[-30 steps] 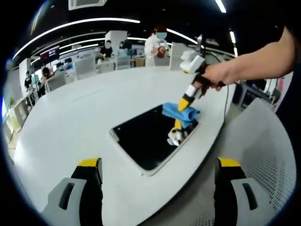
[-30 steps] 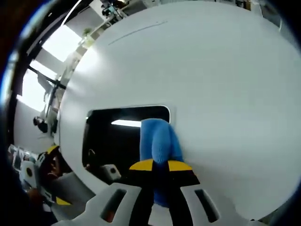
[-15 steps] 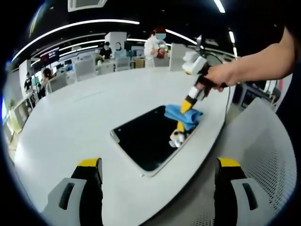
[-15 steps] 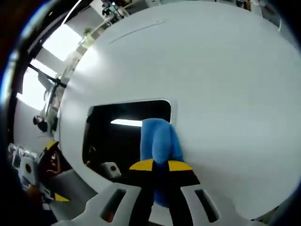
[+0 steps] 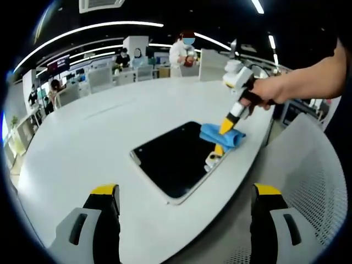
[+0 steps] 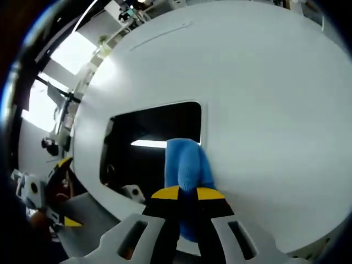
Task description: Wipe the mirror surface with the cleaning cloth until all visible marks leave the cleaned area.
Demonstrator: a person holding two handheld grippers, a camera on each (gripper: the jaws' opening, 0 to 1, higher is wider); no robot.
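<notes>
A dark rectangular mirror (image 5: pixel 176 159) with a pale rim lies flat on the white table (image 5: pixel 99 143). My right gripper (image 5: pixel 226 127), held by a hand at the right of the left gripper view, is shut on a blue cleaning cloth (image 5: pixel 221 135) and presses it on the mirror's right edge. In the right gripper view the cloth (image 6: pixel 186 165) sticks out past my gripper (image 6: pixel 188 193) over the mirror (image 6: pixel 148 137), near its right rim. My left gripper (image 5: pixel 184 190) hangs open above the table's near edge, well short of the mirror, with nothing between its fingers.
A white perforated chair (image 5: pixel 308 181) stands at the right beside the table. Desks, monitors and several people (image 5: pixel 181 52) fill the room behind the table. The mirror reflects a ceiling light (image 6: pixel 147 144).
My right gripper has slid the cloth rightward across the mirror, from its inner right part to its right edge. The left gripper has stayed put.
</notes>
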